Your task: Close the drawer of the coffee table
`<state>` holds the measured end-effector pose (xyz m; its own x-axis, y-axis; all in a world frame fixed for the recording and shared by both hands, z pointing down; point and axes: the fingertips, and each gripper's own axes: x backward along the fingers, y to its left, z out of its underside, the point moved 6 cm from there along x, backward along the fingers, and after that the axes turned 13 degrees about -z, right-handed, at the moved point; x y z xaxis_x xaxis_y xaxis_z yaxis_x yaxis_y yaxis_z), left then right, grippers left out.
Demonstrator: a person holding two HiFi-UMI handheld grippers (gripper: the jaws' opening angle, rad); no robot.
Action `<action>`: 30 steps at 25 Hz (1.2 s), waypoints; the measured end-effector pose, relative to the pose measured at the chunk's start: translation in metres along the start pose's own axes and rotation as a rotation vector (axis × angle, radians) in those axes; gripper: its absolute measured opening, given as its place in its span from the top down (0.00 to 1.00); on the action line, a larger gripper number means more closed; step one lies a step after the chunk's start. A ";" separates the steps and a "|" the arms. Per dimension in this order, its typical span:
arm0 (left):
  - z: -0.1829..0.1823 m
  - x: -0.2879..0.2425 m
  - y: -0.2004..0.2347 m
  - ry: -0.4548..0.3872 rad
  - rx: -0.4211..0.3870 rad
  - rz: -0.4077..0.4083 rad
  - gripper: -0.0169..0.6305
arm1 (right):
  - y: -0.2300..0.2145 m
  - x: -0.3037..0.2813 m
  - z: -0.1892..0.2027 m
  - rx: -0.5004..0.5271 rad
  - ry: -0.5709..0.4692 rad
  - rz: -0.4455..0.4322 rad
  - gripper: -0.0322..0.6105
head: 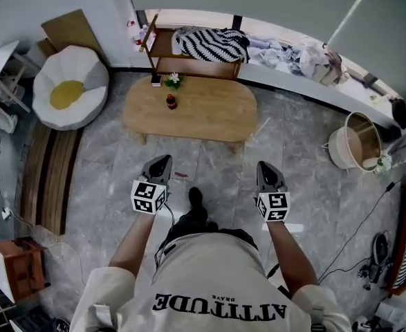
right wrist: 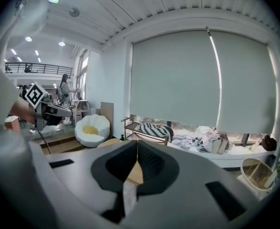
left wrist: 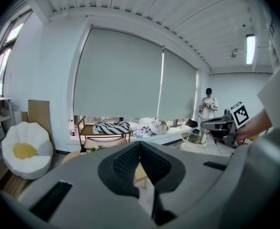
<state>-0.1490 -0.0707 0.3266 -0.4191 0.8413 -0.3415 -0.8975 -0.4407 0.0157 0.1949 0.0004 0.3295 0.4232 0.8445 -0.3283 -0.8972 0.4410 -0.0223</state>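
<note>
Head view: bench [head: 209, 113] is a low oval wooden coffee table on the tiled floor, ahead of both tools and well apart from them. No drawer front can be made out from here. On it, a dark red bottle [head: 171, 102] left of centre and a small flowering plant [head: 173, 80] at the far edge. Wooden shelf [head: 162, 54] with a striped cloth [head: 209, 43] sits just behind the bench. Left hand-held gripper [head: 161, 162] and right hand-held gripper [head: 265, 166] are held side by side and point toward the bench.

Left gripper view: jaws are together with nothing between them. A sliver of the bench top shows past the tips. The white-and-yellow beanbag [left wrist: 25, 149] is far left and the right hand-held gripper is at right.

Right gripper view: jaws are together and empty. The bench edge is just visible beyond them, with the shelf and striped cloth behind. A round basket [right wrist: 259, 173] is at lower right.
</note>
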 end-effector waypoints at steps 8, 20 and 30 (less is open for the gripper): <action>0.002 0.056 -0.033 -0.031 -0.026 0.002 0.94 | 0.010 0.064 0.001 0.037 -0.021 0.002 0.92; 0.007 0.135 -0.024 -0.062 -0.019 -0.011 0.94 | 0.060 0.093 -0.004 0.053 -0.052 0.006 0.92; -0.002 0.169 0.025 -0.084 -0.082 0.012 0.94 | 0.114 0.094 -0.033 0.043 -0.092 0.055 0.92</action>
<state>-0.2418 0.0598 0.2674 -0.4430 0.8575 -0.2617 -0.8794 -0.4724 -0.0589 0.1284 0.1203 0.2650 0.3854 0.8909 -0.2403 -0.9138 0.4047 0.0348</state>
